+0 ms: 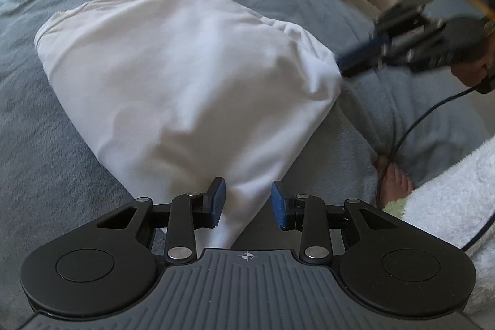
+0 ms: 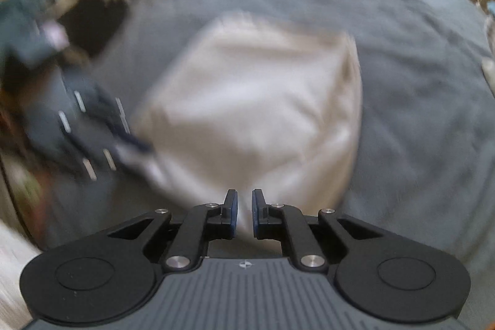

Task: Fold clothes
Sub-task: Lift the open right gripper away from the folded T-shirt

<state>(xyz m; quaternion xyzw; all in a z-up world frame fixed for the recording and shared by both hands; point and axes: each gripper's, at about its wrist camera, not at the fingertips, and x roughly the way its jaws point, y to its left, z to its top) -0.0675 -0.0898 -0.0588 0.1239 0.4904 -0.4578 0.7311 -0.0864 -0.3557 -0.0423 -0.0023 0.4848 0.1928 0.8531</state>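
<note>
The white garment (image 1: 173,76) is laid folded on the bed (image 1: 46,144), its long axis running near to far. The left gripper (image 1: 247,203) is held released at its near corner; the right gripper (image 2: 244,212), almost clenched, seems to pinch a fold at the right edge.

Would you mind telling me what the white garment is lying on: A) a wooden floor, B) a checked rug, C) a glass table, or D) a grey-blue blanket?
D: the white garment lies on the fuzzy grey-blue blanket, which surrounds it in both wrist views.
</note>
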